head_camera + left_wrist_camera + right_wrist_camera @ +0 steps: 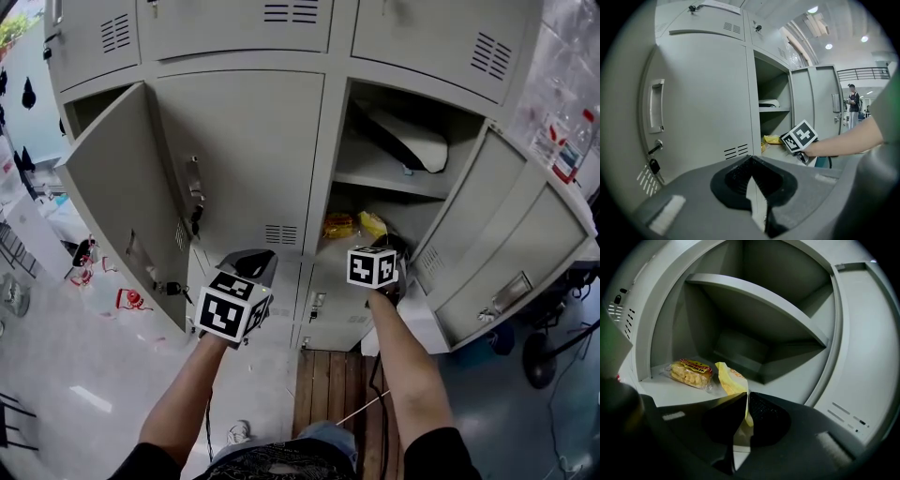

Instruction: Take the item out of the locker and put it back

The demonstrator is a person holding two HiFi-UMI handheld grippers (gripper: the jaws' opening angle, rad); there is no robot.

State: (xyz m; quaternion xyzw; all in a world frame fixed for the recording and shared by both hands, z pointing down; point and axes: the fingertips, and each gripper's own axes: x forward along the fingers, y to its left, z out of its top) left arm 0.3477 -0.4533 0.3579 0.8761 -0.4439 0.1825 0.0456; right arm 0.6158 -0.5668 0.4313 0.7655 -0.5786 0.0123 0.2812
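Observation:
The open locker has a shelf and a floor. My right gripper reaches over the front of that floor and is shut on a yellow packet, pinched at its edge, with its top standing above the jaws. A clear snack pack with a red and yellow label lies on the floor to the left of it. Both packs show in the head view, the yellow packet and the snack pack. My left gripper hangs shut and empty before the closed middle door.
The locker's door stands open at the right, and another door is open at the left. A white and dark item lies on the upper shelf. Keys hang from the middle door's lock. A person stands far off.

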